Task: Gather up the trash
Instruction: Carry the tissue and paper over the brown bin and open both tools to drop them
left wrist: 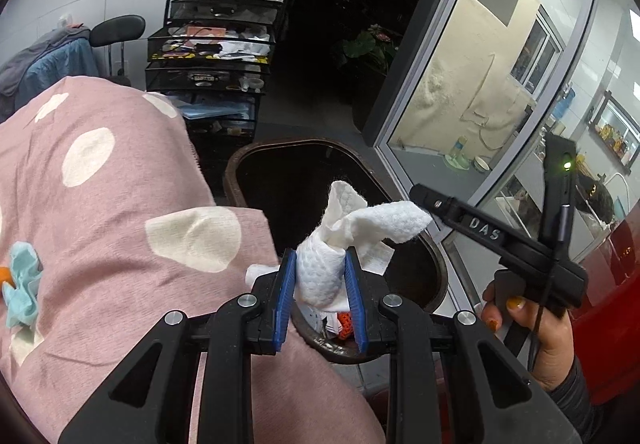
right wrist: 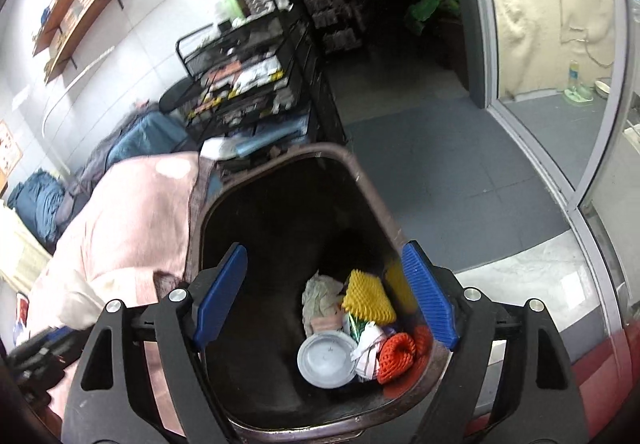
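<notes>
My left gripper point(left wrist: 320, 256) is shut on a crumpled white paper towel point(left wrist: 376, 222), held over the dark brown trash bin point(left wrist: 236, 163). My right gripper point(right wrist: 324, 248) stands open above the same bin point(right wrist: 280, 157), with nothing between its blue pads. At the bin's bottom lie a yellow foam net point(right wrist: 368, 298), an orange foam net point(right wrist: 398, 356), a round white lid point(right wrist: 326, 360) and crumpled paper point(right wrist: 316, 296). A light-blue tissue point(left wrist: 22, 284) lies on the pink dotted blanket point(left wrist: 100, 203) at the far left, beside a small orange piece.
A hand point(left wrist: 548, 340) grips the other tool's black handle at the right. Behind the bin stands a black wire cart point(left wrist: 216, 55) with bottles on top. To the right are a glass door point(left wrist: 480, 83) and grey floor tiles point(right wrist: 440, 171). A red surface point(left wrist: 612, 304) borders the bin.
</notes>
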